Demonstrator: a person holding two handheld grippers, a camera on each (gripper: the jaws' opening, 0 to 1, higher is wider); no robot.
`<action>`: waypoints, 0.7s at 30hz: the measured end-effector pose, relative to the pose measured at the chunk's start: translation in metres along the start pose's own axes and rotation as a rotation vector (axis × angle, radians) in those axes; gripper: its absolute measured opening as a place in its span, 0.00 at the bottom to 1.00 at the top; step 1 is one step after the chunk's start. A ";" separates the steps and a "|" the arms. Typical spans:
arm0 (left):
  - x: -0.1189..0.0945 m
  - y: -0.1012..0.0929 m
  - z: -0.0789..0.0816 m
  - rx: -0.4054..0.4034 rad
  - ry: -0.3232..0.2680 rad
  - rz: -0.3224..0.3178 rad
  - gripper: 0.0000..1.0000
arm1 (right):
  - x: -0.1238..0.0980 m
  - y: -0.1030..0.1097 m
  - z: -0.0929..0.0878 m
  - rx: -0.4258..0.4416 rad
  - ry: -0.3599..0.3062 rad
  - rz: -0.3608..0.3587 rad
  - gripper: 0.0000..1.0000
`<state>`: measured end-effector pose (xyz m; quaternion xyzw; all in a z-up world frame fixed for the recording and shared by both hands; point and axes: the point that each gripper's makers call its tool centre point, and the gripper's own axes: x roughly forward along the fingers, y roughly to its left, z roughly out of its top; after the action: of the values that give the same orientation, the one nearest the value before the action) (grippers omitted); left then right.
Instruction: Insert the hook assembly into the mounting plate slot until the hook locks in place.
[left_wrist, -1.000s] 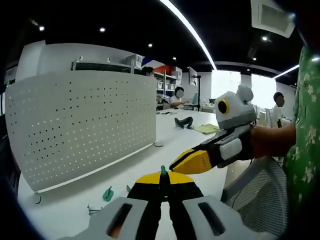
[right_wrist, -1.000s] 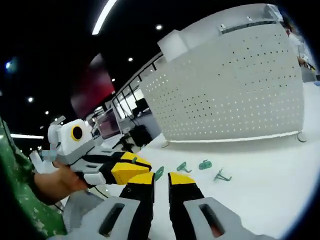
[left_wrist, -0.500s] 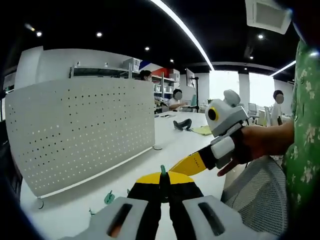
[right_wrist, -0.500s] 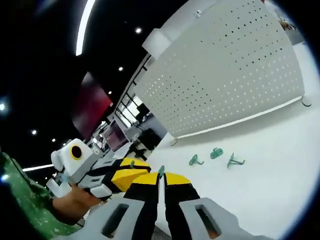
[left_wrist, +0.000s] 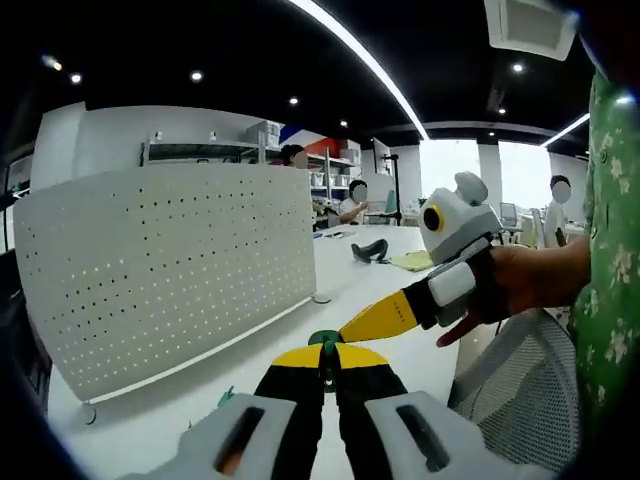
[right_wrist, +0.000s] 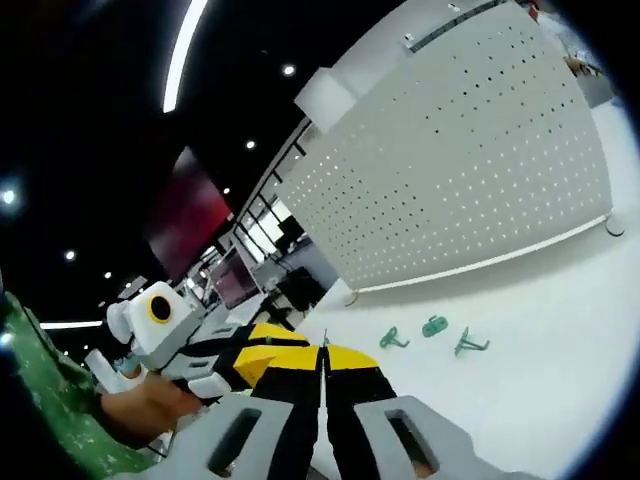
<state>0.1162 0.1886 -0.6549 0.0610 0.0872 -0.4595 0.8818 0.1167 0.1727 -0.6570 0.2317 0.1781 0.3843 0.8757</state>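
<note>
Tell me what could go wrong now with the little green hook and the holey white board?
The left tongs pinch just a sliver of the green hook, so it could slip or twist before reaching the pegboard. The right tongs crowd close beside them and might bump it. Three spare hooks lie on the table under the board and could get knocked.

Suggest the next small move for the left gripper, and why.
Probably carry the green hook, pinched in the shut left gripper, toward the pegboard. The hook sits well short of the board's holes; three more hooks lie on the table.
</note>
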 end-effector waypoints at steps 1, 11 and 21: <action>0.000 0.000 0.000 -0.002 0.001 0.002 0.03 | 0.000 0.001 0.003 -0.040 -0.011 0.003 0.00; 0.002 0.001 0.000 0.014 0.019 0.015 0.03 | -0.001 0.009 0.006 -0.183 -0.028 -0.006 0.00; 0.007 -0.002 0.000 0.025 0.022 0.018 0.07 | -0.003 0.008 0.007 -0.160 -0.036 -0.009 0.00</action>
<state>0.1185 0.1823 -0.6567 0.0779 0.0906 -0.4517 0.8841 0.1139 0.1731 -0.6467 0.1672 0.1320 0.3892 0.8962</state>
